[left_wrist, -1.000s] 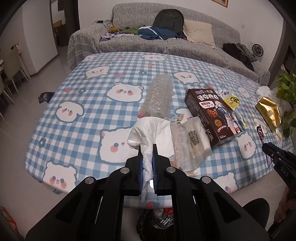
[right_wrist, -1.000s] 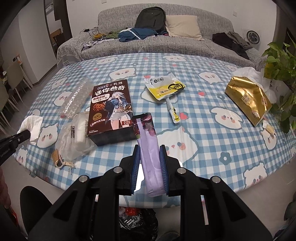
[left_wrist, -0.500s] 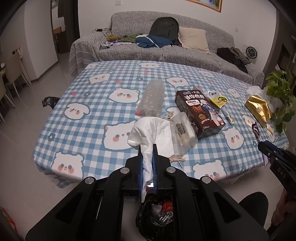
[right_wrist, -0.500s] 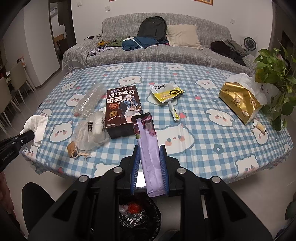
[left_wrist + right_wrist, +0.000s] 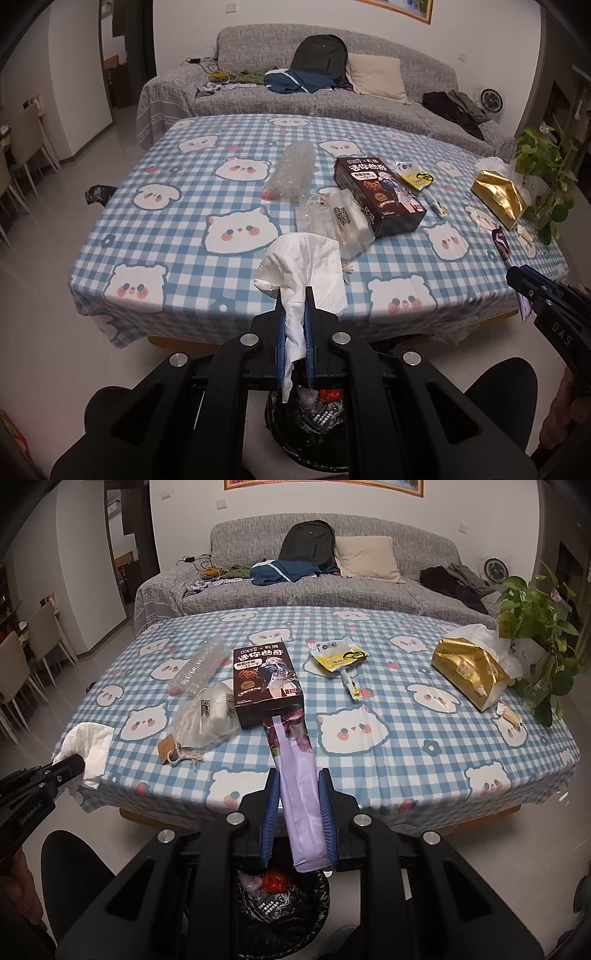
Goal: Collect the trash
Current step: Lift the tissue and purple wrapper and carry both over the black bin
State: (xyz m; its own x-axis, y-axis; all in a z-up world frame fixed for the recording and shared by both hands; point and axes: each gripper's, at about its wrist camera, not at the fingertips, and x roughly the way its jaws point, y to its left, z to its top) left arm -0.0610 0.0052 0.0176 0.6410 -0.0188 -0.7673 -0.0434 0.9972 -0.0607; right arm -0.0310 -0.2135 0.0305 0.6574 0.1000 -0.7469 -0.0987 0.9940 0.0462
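The left gripper [image 5: 294, 291] is clamped on a crumpled white paper tissue [image 5: 301, 266], which fans out above the blue pads and trails a loose tail below them, while the right gripper [image 5: 298, 775] is closed on a long flat purple foil snack wrapper [image 5: 295, 775], pinched across its width so that the printed end sticks forward and the plain end hangs down. Both pieces are held clear of the low table draped in a blue-and-white checked cloth with bear faces [image 5: 406, 746], and both hang roughly above the black-lined waste bin [image 5: 284, 901] on the floor at the table's near edge, where red and clear scraps already lie; that placement suggests the pair is being brought to the bin for dropping, each loose lower end pointing at the opening. Still on the cloth are a crushed clear plastic bottle [image 5: 291, 173], a clear drawstring pouch [image 5: 336, 221], a dark printed biscuit box [image 5: 376, 195], a torn yellow sachet [image 5: 338, 655] and a gold foil bag [image 5: 469, 672], so much of the collecting looks undone.
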